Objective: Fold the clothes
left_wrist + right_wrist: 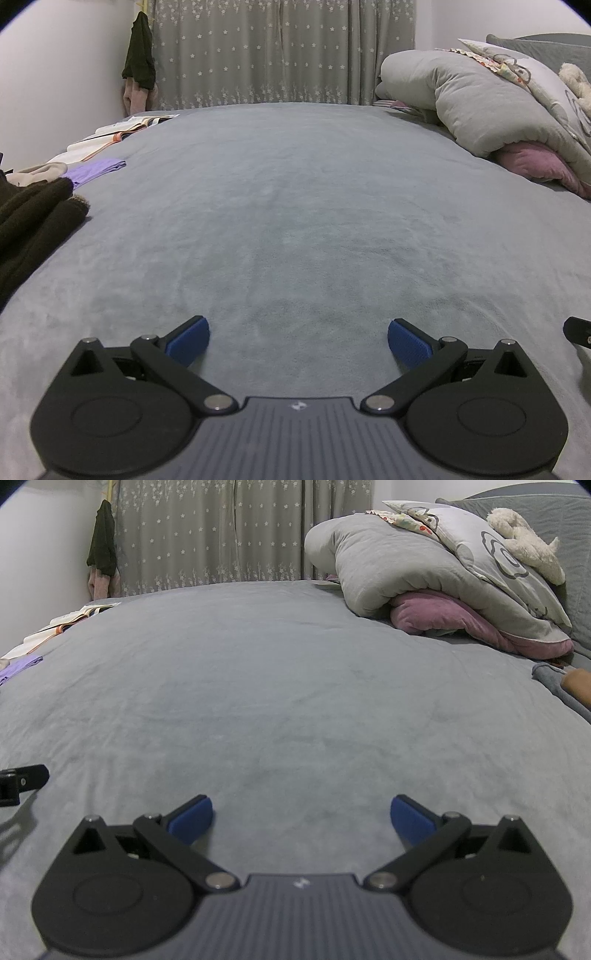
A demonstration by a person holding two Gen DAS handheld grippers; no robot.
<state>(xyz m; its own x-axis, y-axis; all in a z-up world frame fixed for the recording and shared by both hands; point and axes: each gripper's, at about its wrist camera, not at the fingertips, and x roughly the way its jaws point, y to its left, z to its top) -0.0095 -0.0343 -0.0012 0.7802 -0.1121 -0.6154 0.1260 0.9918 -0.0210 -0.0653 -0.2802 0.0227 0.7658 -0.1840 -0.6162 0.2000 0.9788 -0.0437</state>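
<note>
1. A dark brown garment (pixel 26 218) is cut off by the left edge of the left wrist view.
2. A pink cushion (pixel 443 620) is largely buried under a grey duvet (pixel 388 565).
3. An orange-brown object (pixel 578 683) is cropped at the right edge; its kind cannot be told.

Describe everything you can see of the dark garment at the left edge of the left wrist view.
The dark garment looks like thick, ribbed knit in a very dark brown or olive. It lies crumpled in soft rolls on the grey bed cover, cut off by the frame's left edge, so its full shape is hidden. A small tan patch shows at its right tip. Behind it lie a beige cloth and a folded lilac piece, apparently touching it. Neither gripper is on it; the right wrist view misses it.
</note>
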